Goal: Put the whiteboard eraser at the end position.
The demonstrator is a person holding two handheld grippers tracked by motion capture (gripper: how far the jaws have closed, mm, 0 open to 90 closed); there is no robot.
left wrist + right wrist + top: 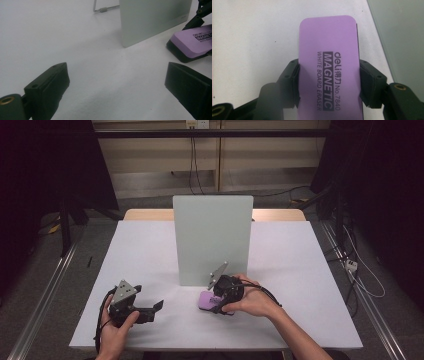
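While the right gripper (328, 82) clamps the purple whiteboard eraser (328, 62) squarely, lift it level toward the whiteboard (212, 237), probably for wiping; left gripper (117, 82) gapes empty.

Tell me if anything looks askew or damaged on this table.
Nothing stands out. The purple eraser sits squarely in the right gripper, undamaged. The whiteboard stands upright on the table, and the left gripper is open over bare surface.

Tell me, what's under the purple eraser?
The purple eraser has a black layer underneath, seen along its edge. Below that is the white table. The right gripper squeezes its sides. Whether its far end touches the table cannot be seen.
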